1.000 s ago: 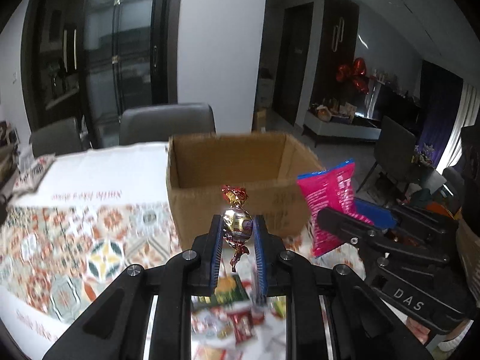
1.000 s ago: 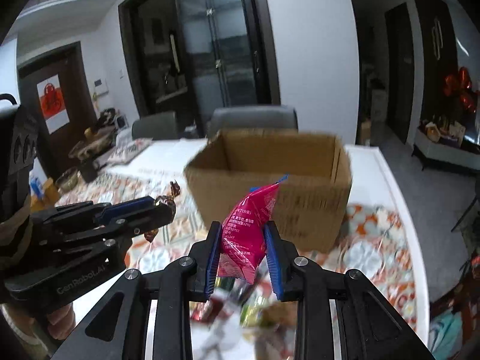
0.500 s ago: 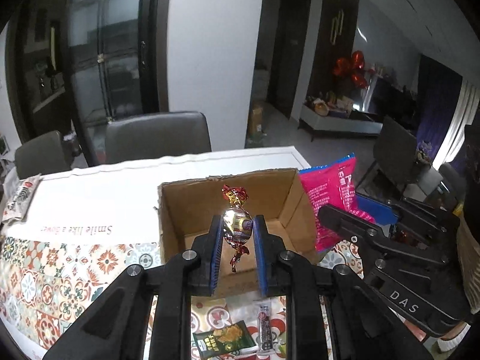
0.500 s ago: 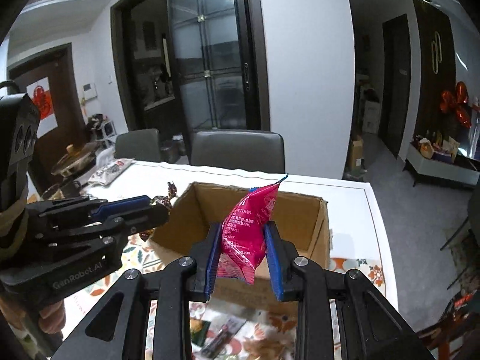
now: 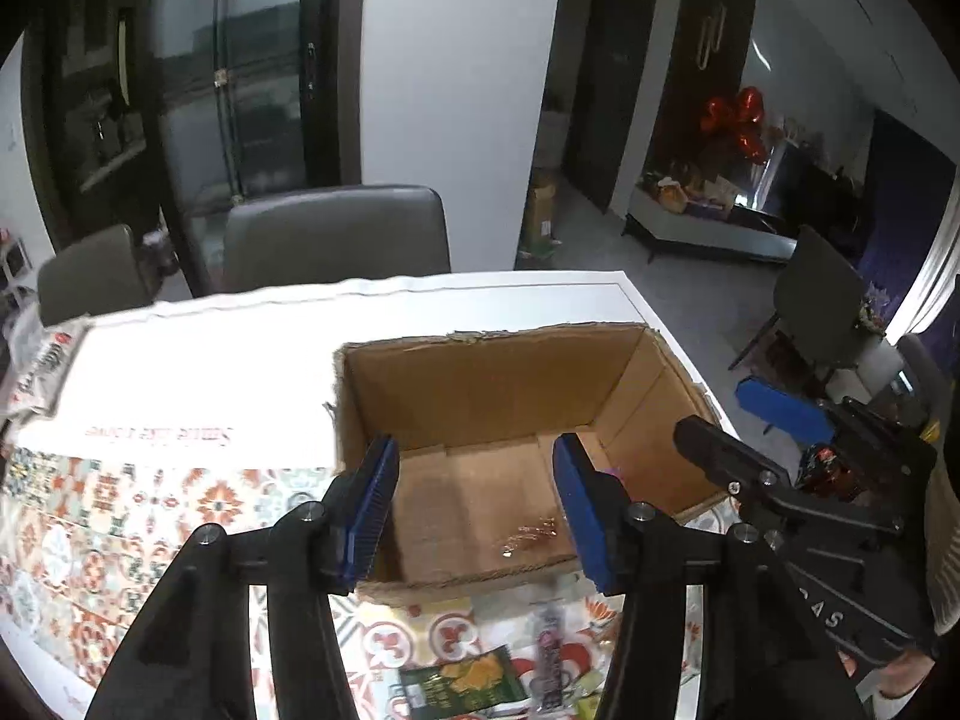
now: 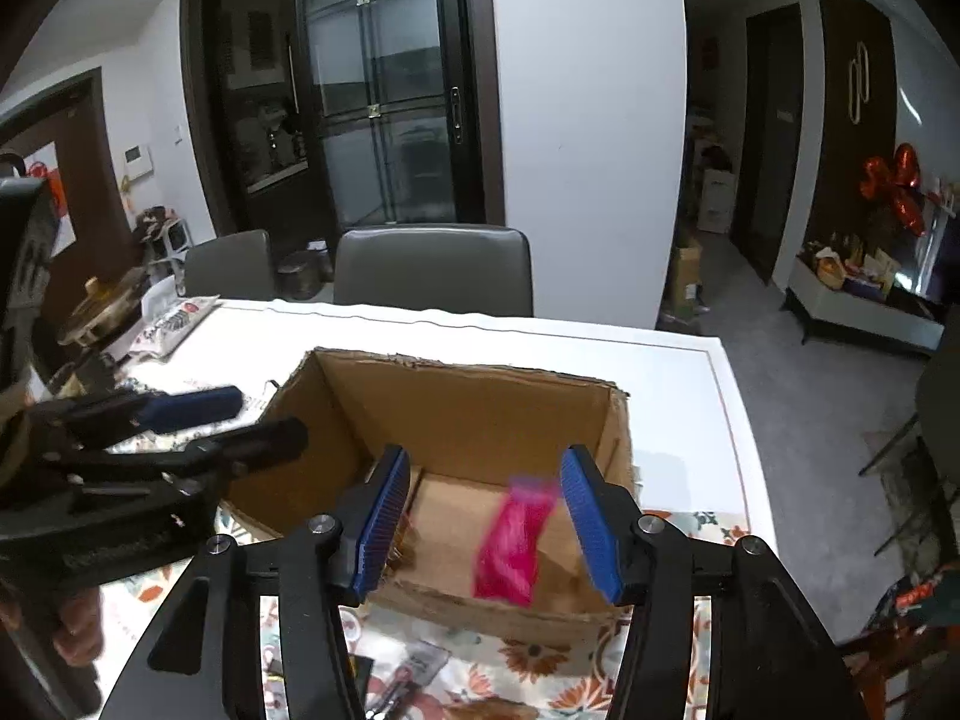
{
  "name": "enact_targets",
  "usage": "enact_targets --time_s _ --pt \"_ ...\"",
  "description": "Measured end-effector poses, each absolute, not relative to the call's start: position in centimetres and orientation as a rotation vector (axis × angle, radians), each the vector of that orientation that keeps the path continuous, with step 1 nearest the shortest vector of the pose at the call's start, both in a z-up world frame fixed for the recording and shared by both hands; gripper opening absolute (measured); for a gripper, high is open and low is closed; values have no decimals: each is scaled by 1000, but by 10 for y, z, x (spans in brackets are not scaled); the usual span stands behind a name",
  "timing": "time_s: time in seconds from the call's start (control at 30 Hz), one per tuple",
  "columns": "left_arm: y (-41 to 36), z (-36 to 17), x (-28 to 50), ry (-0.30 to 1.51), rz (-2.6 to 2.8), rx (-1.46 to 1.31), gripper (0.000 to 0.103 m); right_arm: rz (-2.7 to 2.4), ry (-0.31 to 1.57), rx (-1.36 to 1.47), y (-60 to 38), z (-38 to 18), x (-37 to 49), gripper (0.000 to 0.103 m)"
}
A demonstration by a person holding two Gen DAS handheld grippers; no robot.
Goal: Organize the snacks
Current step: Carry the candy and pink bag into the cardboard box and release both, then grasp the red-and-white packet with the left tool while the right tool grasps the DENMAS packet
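Both drops happening: left gripper [image 5: 474, 504] and right gripper [image 6: 486, 516] jaws opening, nothing held. Pink packet [image 6: 513, 540] and foil candy [image 5: 531, 531] blurred inside cardboard box [image 5: 498, 384], mid-table. Green packet [image 5: 459, 681] and other snacks left at near table edge.

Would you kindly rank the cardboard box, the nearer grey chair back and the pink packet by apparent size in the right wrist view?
1. cardboard box
2. grey chair back, though it stands farther off, so it is unsure
3. pink packet, blurred
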State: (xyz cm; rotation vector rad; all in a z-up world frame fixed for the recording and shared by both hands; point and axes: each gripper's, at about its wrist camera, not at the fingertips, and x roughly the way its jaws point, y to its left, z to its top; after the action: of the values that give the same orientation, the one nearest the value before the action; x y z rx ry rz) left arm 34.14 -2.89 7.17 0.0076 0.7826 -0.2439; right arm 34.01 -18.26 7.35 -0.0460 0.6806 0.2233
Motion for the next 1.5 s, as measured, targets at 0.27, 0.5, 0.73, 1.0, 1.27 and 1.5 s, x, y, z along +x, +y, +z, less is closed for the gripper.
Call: enact_targets --time_s 0.27,0.5,0.73,1.0,1.27,1.5 --pt "-18 84 281 674 -220 51 59 221 618 -50 -180 81 291 54" --pt "-8 78 235 638 -211 39 60 262 580 -64 -171 79 244 54" --pt "-13 59 197 644 -227 47 60 282 585 -93 -171 66 204 54" --pt "-17 35 163 672 -224 46 60 287 615 -92 -181 45 171 54" --pt "-28 2 147 731 -250 70 60 300 684 -99 -184 19 150 54" --pt "-34 -24 153 796 -278 77 59 321 790 -95 -184 -12 150 54"
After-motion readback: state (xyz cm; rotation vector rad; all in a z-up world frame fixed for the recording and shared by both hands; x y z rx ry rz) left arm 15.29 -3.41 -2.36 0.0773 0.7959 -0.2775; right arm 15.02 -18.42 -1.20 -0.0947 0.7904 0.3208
